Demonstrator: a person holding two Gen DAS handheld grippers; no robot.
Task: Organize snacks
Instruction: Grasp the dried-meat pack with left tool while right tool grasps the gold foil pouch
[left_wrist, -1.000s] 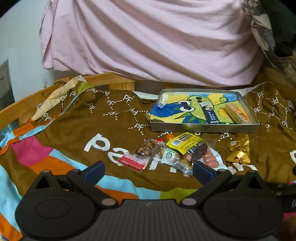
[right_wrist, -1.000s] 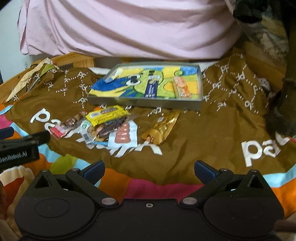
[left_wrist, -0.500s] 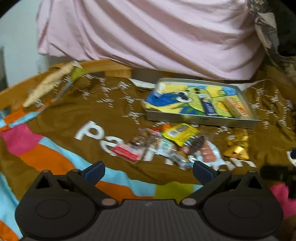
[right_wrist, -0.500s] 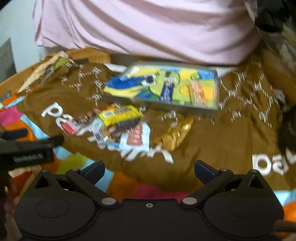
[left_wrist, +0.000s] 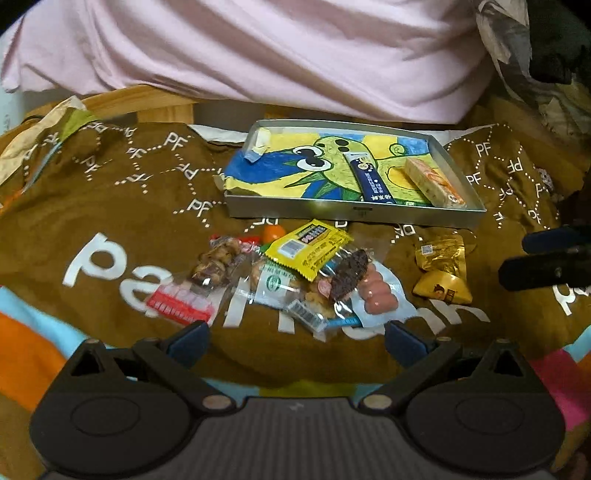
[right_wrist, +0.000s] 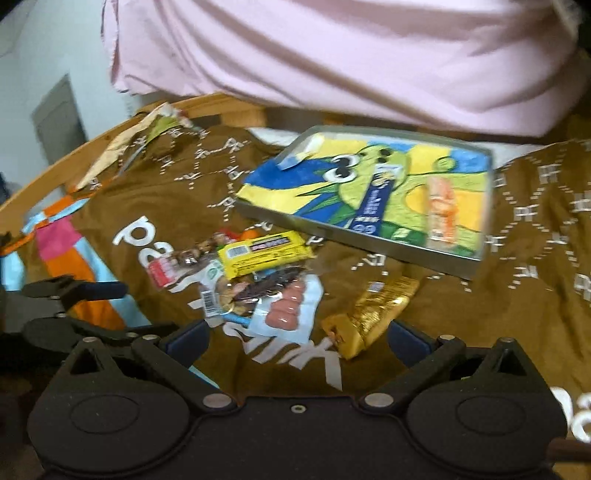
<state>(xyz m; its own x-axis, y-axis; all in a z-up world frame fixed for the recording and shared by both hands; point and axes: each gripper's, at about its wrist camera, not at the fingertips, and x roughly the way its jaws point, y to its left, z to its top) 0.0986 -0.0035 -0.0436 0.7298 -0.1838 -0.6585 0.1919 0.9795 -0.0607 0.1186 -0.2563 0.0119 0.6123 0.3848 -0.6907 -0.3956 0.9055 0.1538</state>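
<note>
Both grippers empty, jaws spread wide: left gripper (left_wrist: 295, 338) hovers near the front edge of the snack pile, right gripper (right_wrist: 297, 338) sits just near of the gold packet. Nothing gripped by either.

Scene, big to small:
- Pink sheet (left_wrist: 295, 55) hangs across the far side.
- Brown printed blanket (left_wrist: 110, 192) covers the work surface; everything rests on it.
- Metal tray (left_wrist: 351, 212) sits far-centre, with a cartoon-print liner. Two items in it: a dark blue stick pack (left_wrist: 371, 179) mid-tray and an orange wrapped bar (left_wrist: 434, 182) at the right end. A small scrap sits in the far-left corner; can't tell what it is.
- Loose pile just near of the tray, packets overlapping: yellow packet (left_wrist: 308, 247) on top, clear nut pack with red label (left_wrist: 199, 284) at left, white-green packet (left_wrist: 275, 282), dark dried-fruit pack (left_wrist: 349, 275), pink sausage pack (left_wrist: 378, 293) at right. A small orange item (left_wrist: 273, 232) pokes out at the far edge.
- Gold packet (left_wrist: 441, 269) lies apart, right of the pile.

Progress: early, I'd say. Two snacks in the tray, about seven left outside. Gold packet looks like the easiest next pick for the right gripper, isolated and directly ahead. The overlapping pile will need singulating.
</note>
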